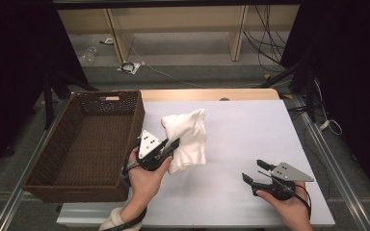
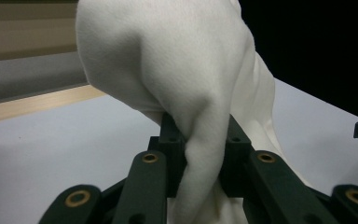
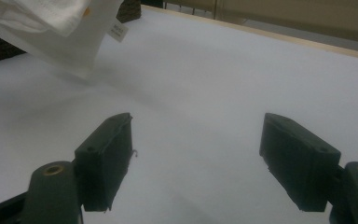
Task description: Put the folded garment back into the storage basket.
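Left gripper (image 1: 172,144) has the cloth (image 1: 189,137), jaws clamped tight on a bunched fold of it. In the left gripper view the white cloth (image 2: 186,84) is pinched right between the two jaws and balloons up above them, with more of it spilling down past the right jaw. From the high view the cloth hangs off the jaw tips, draping forward and to the right of them; whether its lower edge touches the bench (image 1: 250,130) I cannot tell. The basket (image 1: 84,144) sits just to the left of that gripper, behind the jaws rather than ahead of them, dark wicker, nothing visible inside.

Over to the right gripper (image 1: 254,172): jaws spread wide, nothing between them. The right gripper view confirms it, two black jaws well apart with bare white bench (image 3: 200,107) showing in the gap. Up ahead of the left jaw in that view, a corner of the cloth (image 3: 70,28) hangs above the bench, a small label (image 3: 117,31) dangling at its edge, print too small to read. A bit of basket (image 3: 129,9) peeks out beyond it.

The two grippers are well apart, the right one low over the bench, its open jaws pointing towards the cloth.
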A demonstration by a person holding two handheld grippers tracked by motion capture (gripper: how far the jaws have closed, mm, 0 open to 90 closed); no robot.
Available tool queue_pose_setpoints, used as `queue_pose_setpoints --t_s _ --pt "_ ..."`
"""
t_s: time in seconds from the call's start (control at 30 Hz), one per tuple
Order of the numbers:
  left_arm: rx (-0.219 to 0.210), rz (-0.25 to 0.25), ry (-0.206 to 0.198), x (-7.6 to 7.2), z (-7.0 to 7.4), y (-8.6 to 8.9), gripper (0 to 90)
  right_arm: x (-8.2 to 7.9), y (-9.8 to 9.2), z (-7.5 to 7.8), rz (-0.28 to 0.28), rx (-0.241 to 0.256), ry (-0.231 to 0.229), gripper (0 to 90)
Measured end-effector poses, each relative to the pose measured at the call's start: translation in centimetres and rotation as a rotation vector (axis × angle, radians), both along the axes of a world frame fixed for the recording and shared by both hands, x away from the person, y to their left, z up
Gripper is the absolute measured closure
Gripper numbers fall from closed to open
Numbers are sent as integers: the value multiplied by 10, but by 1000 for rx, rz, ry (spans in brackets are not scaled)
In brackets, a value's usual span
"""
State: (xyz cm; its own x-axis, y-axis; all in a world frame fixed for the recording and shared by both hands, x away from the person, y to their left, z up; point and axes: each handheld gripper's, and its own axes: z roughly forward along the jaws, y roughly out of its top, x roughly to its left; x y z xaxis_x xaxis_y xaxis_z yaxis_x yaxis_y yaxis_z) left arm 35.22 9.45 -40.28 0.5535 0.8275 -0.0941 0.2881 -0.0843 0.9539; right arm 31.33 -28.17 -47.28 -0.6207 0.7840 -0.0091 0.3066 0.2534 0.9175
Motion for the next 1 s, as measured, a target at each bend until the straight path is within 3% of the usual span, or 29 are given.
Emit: queue_pose_setpoints --t_s 1.0 --pt "-7 31 -14 1 6 14 745 0 0 0 0 -2 0 262"
